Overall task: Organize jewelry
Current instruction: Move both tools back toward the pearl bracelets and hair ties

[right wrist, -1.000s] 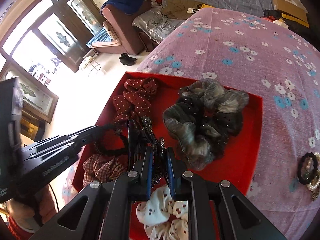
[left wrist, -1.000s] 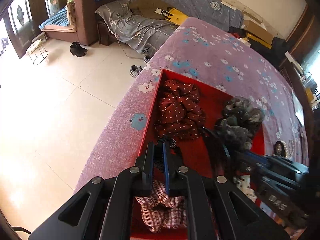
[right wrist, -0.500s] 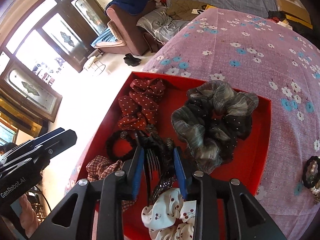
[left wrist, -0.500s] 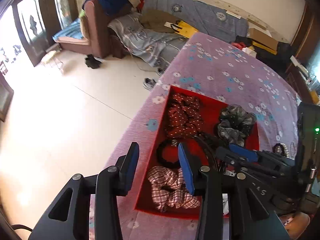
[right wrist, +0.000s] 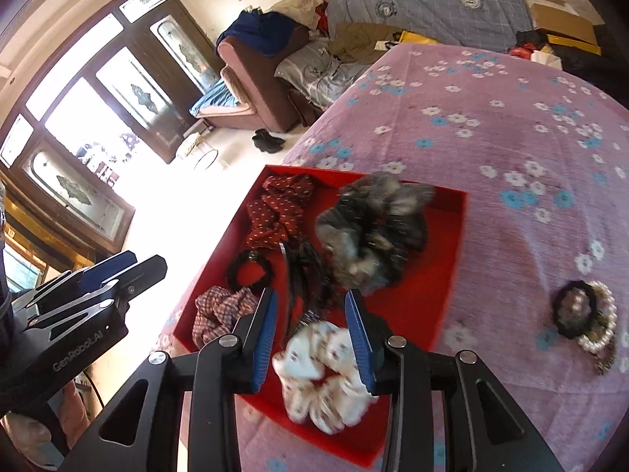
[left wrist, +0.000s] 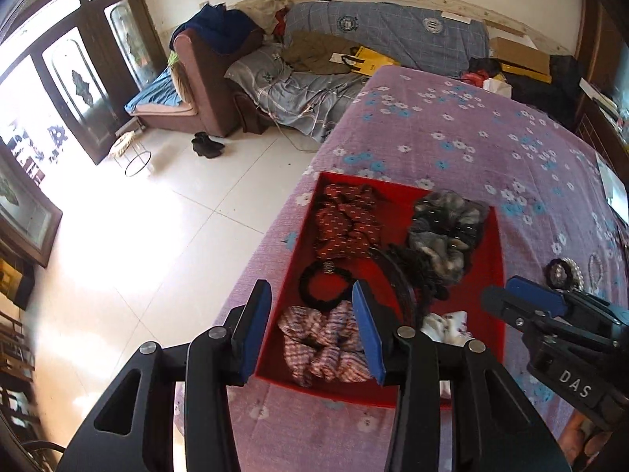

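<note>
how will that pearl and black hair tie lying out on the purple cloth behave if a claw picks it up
The pearl hair tie lies in loose loops beside the red tray, so it will probably sag and dangle. Its round beads look smooth, so it may slip from flat pads. Being small, it is likely light.

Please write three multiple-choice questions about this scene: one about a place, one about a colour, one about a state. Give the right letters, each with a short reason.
1. Where does the pearl hair tie lie?
A. in the tray
B. on the purple cloth beside the tray
C. on the floor

2. What colour is the tray?
A. red
B. green
C. white

3. How does the right hand-held gripper stand?
A. shut on the headband
B. shut on the white scrunchie
C. open, holding nothing

Answers:
1 B: the pearl hair tie rests on the purple cloth, outside the tray.
2 A: its walls are red.
3 C: the right hand-held gripper has open jaws above the white scrunchie.
</note>
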`<state>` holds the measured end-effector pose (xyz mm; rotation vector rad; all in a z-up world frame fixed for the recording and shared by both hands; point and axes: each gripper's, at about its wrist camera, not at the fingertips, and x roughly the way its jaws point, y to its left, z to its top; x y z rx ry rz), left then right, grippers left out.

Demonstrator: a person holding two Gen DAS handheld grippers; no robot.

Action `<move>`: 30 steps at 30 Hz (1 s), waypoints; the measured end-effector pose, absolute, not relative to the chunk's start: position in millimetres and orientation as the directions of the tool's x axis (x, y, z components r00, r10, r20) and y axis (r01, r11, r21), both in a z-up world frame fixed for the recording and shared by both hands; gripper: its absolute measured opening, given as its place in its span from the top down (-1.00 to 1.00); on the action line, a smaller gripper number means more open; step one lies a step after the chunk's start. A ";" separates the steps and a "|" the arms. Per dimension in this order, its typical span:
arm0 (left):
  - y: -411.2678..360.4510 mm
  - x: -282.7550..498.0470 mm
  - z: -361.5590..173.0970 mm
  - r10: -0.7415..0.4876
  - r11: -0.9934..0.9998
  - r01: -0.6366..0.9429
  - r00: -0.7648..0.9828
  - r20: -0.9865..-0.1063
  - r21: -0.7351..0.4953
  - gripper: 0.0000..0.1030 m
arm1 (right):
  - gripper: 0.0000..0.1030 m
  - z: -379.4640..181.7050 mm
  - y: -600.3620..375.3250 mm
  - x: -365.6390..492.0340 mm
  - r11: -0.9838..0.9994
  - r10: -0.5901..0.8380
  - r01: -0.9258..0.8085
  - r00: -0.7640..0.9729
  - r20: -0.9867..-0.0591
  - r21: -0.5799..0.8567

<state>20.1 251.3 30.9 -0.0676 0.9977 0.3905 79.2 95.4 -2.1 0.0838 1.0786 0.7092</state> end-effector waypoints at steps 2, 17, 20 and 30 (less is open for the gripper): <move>241.1 20.9 32.6 0.284 0.933 -0.337 0.484 -0.828 0.123 0.19 | 0.23 0.7 81.1 76.5 0.785 0.564 -0.478 0.289 -0.773 0.394; 131.8 31.3 27.4 0.157 0.980 -0.186 0.512 -0.844 0.069 0.05 | 0.18 -15.3 -96.0 58.5 0.886 0.464 -0.230 0.388 -0.796 0.404; 105.3 38.7 18.6 0.102 0.991 -0.131 0.506 -0.857 0.040 0.05 | 0.19 -24.1 -135.1 58.4 0.901 0.432 -0.150 0.400 -0.808 0.407; 37.2 97.0 -28.3 -0.061 0.997 -0.011 0.448 -0.892 -0.074 0.06 | 0.19 -36.6 -202.0 69.7 0.923 0.369 -0.072 0.442 -0.818 0.378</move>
